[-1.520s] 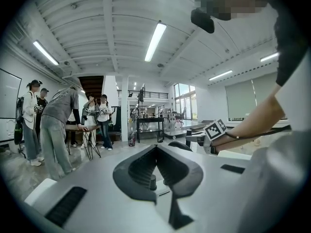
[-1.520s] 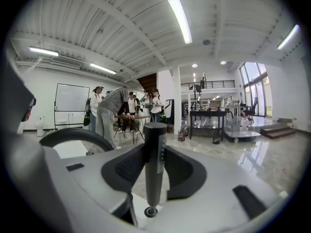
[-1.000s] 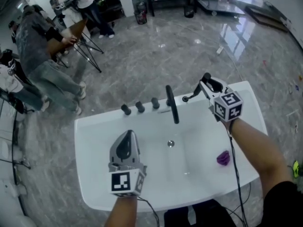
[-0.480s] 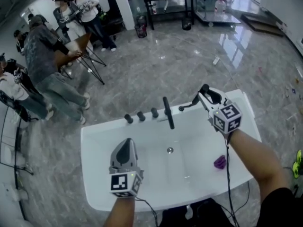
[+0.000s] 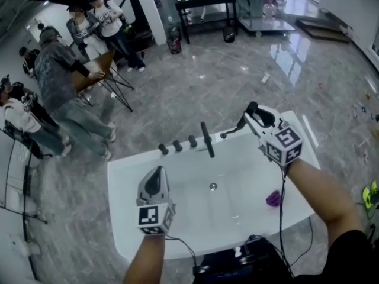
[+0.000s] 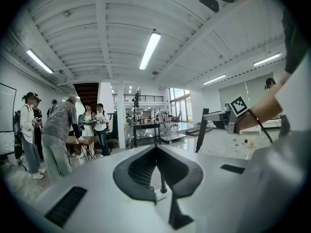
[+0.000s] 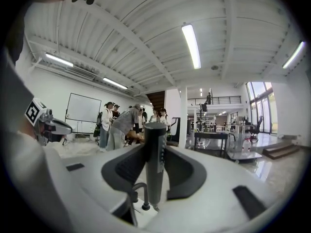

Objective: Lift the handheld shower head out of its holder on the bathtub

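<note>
The handheld shower head (image 7: 154, 159) is a dark grey stick. It stands upright between the jaws of my right gripper (image 7: 156, 152), which is shut on it, and a thin hose (image 7: 132, 191) loops from its lower end. In the head view, my right gripper (image 5: 252, 116) hovers over the far right corner of the white bathtub (image 5: 127, 218), and the shower head's (image 5: 235, 129) lower part juts left of it. My left gripper (image 5: 156, 174) hangs over the tub's near left part, shut and empty. In the left gripper view, the jaws (image 6: 156, 148) meet at their tips.
A black spout (image 5: 206, 139) and three black knobs (image 5: 177, 146) line the tub's far rim. A purple object (image 5: 273, 198) lies inside at the right, near the drain (image 5: 213, 186). Several people (image 5: 59, 93) stand by a folding table at the far left, and a black rack (image 5: 207, 5) stands behind.
My right gripper has risen with the shower head in it, away from the tub's rim. My left gripper has risen a little as well, still shut.
</note>
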`<state>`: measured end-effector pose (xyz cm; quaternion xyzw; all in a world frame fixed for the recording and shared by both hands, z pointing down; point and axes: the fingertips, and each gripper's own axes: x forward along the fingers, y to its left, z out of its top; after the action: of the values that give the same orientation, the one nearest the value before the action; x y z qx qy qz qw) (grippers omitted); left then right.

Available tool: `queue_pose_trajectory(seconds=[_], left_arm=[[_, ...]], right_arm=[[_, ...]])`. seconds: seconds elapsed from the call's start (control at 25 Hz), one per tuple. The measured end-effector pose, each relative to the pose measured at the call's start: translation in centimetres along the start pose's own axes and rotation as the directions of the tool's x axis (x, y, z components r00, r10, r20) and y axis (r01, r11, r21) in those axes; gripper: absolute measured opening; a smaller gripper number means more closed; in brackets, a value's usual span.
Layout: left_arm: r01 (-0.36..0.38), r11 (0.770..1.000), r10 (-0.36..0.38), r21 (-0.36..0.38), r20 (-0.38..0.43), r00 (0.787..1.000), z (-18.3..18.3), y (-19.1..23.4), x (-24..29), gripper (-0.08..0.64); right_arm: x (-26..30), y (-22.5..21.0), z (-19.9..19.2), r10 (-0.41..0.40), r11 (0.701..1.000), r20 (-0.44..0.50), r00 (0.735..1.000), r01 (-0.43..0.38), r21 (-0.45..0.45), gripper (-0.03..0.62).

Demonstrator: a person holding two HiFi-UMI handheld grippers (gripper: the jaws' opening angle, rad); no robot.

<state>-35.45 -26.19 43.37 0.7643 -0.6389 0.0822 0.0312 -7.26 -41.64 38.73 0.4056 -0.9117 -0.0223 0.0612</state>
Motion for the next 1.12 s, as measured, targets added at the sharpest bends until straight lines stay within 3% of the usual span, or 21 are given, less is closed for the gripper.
queue_pose_trajectory(seconds=[0.52, 0.8, 1.12], left_arm=[[0.003, 1.000, 0.001, -0.030, 0.133, 0.991, 7.6, -1.8, -4.5, 0.009], [-0.010, 0.999, 0.013, -0.036, 0.086, 0.996, 8.7, -3.1, -6.3, 0.009], [-0.026, 0.997, 0.032, -0.077, 0.073, 0.997, 9.2, -4.2, -6.4, 0.009]], right_arm=[[-7.4, 1.2, 8.7, 0.006, 0.999, 0.093, 0.996, -0.010, 0.039, 0.137], [-11.5, 1.3, 13.7, 0.024, 0.999, 0.147, 0.989, -0.017, -0.051, 0.137], [-15.2, 0.4, 17.6, 0.041, 0.997, 0.209, 0.977, -0.055, 0.062, 0.137]])
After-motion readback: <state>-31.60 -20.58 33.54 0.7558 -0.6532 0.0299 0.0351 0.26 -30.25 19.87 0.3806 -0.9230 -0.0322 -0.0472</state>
